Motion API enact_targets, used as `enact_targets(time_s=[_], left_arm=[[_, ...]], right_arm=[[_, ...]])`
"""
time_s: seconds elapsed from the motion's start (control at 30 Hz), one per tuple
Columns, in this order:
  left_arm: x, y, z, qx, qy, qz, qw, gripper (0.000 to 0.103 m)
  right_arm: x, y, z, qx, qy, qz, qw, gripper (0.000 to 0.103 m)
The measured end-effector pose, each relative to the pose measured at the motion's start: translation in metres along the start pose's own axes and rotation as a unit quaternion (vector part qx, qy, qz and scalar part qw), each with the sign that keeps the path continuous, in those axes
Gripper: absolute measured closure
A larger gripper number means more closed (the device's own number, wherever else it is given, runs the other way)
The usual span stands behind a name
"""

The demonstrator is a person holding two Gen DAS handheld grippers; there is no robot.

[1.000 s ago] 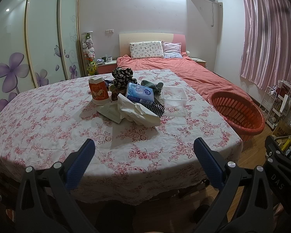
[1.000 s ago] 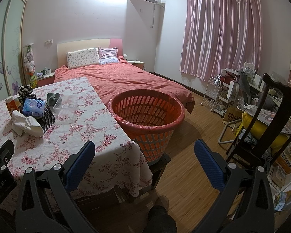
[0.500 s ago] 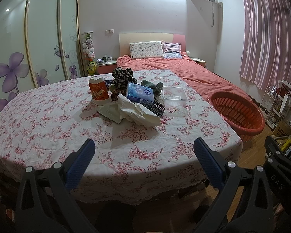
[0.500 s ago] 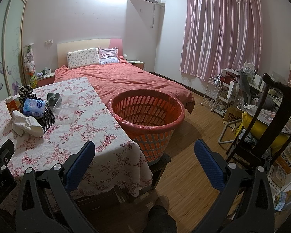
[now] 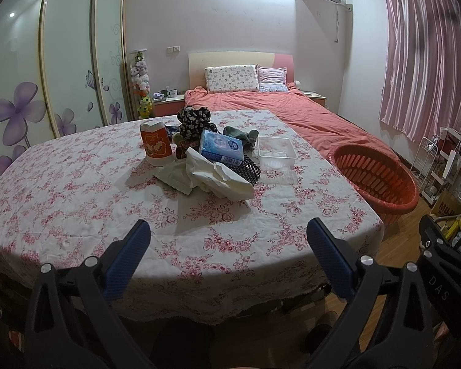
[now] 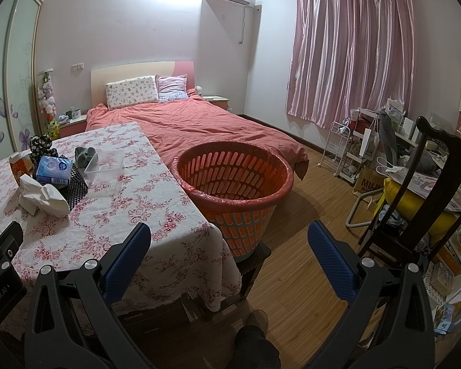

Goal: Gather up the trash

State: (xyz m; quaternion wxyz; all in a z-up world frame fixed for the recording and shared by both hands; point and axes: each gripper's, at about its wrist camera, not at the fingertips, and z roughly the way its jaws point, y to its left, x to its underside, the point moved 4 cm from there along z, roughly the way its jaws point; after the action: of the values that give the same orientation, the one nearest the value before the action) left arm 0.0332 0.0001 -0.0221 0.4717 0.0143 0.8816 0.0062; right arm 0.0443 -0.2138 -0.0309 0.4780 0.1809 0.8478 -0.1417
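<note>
**Trash heaped mid-bench, both grippers empty**

While the left gripper faces the floral-cloth bench, fingers apart, crumpled white paper trash lies beside a blue tissue pack and a red-orange paper cup. Only the right gripper, likewise spread and empty, shows the red slotted plastic basket whole, touching the bench's edge.

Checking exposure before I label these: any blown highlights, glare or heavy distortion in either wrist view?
Left wrist view: ceiling glow above the bed is blown out, the wardrobe doors mirror spot lights, and the table edge bows with fisheye. Right wrist view: the same blown patch top left, dark vignette corners, the curtain sheen bright but not clipped, the basket sharp.
</note>
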Motion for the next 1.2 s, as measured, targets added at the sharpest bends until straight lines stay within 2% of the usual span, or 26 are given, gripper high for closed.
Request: enact_targets(time_s=[1.2], left_arm=[[0.0010,0.0033,0.0032,-0.002,0.007,-0.004,1.0000,0.004]], right_arm=[[-0.0005,0.0056,0.0035,-0.009,0.001,-0.004,1.000,0.002]])
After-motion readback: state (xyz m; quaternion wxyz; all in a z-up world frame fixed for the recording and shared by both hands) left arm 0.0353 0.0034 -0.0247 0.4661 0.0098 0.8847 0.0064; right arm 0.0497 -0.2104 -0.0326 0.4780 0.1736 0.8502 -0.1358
